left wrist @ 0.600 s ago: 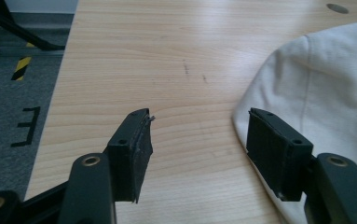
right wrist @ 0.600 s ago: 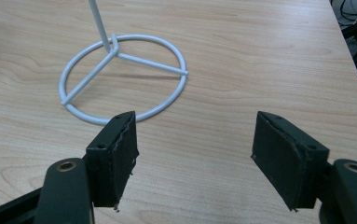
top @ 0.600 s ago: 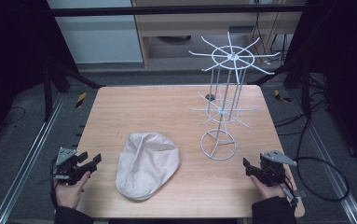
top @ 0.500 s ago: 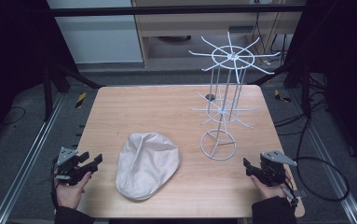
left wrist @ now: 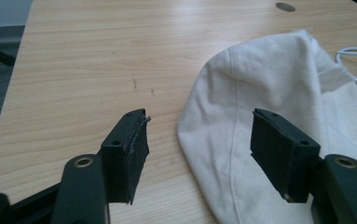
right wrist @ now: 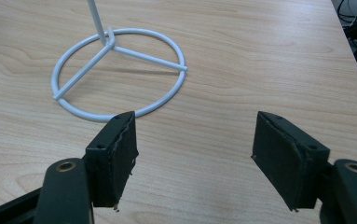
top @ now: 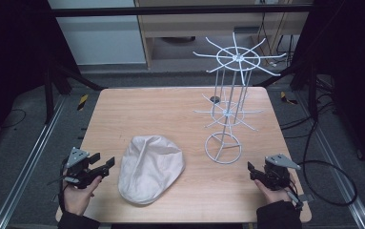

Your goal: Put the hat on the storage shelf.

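Left gripper (left wrist: 199,140): jaws spread, empty, aimed at the cap's edge.
Right gripper (right wrist: 195,149): jaws spread, empty, near the rack's ring base.
Cream fabric flat cap (top: 150,167): flat on the light wooden surface (top: 170,114), beside the left gripper.
White wire display rack (top: 224,148): upright, right of the cap.

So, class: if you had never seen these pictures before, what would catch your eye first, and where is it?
The tall white wire rack stands on the right half of the table, with spokes fanning out at two levels. A pale cloth cap lies flat at the near edge, left of the rack's ring base. Open grippers sit at both near corners, left gripper beside the cap.
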Tool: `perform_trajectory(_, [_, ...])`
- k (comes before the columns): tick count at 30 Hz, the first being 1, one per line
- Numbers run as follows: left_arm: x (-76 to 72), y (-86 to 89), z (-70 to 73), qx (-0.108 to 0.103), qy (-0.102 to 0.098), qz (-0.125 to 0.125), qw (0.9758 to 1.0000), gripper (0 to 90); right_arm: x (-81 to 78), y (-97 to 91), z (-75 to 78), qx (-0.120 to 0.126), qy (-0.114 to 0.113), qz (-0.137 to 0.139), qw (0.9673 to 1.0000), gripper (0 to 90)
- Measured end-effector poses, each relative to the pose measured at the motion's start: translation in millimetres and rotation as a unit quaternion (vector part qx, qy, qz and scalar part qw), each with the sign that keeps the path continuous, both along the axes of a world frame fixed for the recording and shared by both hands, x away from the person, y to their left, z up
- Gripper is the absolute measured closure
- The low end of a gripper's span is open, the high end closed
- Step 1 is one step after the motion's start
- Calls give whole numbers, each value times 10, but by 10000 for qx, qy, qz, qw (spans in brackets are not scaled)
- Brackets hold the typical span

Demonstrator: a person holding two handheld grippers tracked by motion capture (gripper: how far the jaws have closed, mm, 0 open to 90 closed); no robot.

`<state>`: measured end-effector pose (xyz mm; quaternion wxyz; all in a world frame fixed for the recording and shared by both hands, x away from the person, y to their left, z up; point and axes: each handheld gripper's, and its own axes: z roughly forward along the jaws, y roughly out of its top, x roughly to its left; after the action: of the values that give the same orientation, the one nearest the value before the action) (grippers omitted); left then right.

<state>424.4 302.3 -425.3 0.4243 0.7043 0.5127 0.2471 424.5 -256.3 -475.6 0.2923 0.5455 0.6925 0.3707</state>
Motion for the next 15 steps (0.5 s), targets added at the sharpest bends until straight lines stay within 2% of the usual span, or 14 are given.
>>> perform_trajectory(4, [13,-66,75,54,-83,-110,9999,330,14,6,-21,-40,41,19,10000,289])
perform_trajectory(11, [28,-132,114,93,-60,-226,9997,315,14,28,-17,-29,10,74,10000,279])
perform_trajectory(15, [31,-162,186,87,-106,-300,9995,309,23,33,-28,-52,22,113,9999,277])
